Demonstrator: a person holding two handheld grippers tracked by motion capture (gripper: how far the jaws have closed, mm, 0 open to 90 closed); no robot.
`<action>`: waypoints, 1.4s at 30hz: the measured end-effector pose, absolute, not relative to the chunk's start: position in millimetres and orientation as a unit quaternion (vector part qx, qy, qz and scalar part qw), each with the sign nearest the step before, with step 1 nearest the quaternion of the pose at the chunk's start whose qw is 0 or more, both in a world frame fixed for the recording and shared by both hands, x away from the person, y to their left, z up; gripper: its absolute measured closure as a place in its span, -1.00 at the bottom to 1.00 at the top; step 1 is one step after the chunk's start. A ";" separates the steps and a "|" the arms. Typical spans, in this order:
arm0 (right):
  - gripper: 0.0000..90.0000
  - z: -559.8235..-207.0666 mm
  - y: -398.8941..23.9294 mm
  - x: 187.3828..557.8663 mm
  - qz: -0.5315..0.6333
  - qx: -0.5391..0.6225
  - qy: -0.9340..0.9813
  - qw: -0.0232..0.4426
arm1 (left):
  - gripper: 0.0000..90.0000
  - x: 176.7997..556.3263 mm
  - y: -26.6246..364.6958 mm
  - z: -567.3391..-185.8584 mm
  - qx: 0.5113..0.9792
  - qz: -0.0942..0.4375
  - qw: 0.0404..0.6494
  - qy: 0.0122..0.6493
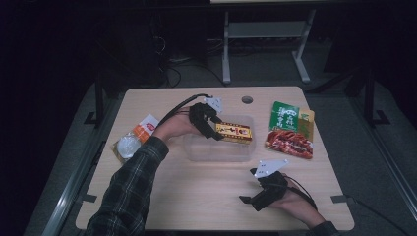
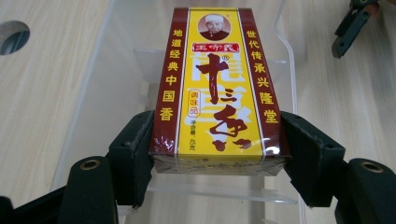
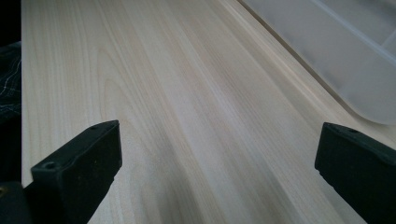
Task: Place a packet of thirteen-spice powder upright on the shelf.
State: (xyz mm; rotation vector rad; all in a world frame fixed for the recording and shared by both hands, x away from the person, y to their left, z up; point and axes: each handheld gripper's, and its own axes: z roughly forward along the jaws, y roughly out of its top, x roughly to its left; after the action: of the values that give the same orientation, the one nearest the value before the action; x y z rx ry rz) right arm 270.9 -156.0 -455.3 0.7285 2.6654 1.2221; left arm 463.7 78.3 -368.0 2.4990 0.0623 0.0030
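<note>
A yellow and dark red box with printed characters (image 2: 217,88) hangs over a clear plastic tub (image 2: 107,60). My left gripper (image 2: 217,149) is shut on the near end of this box, one black pad on each long side. From above, the box (image 1: 236,132) sits over the tub (image 1: 219,152) at the table's middle, and the left gripper (image 1: 216,130) reaches in from the left. My right gripper (image 1: 250,201) rests near the front right of the table. Its jaws stand wide apart over bare wood (image 3: 219,158), nothing between them.
A green packet (image 1: 283,116) and a red food packet (image 1: 290,142) lie right of the tub. A clear bag with an orange label (image 1: 133,140) lies at the left edge. A round hole (image 1: 247,100) marks the table's far side. The tub's corner (image 3: 345,60) shows beside the right gripper.
</note>
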 end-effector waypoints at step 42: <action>-0.99 -455.1 -155.2 270.9 0.406 0.239 0.880 0.060 | -0.29 462.3 34.5 -348.6 0.913 -0.002 0.407 0.005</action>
State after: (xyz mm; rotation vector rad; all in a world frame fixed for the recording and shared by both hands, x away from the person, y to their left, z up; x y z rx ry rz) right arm 270.9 -155.2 -455.1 0.7227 2.6643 1.2278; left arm 462.3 34.5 -348.6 2.3036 0.0123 -0.0062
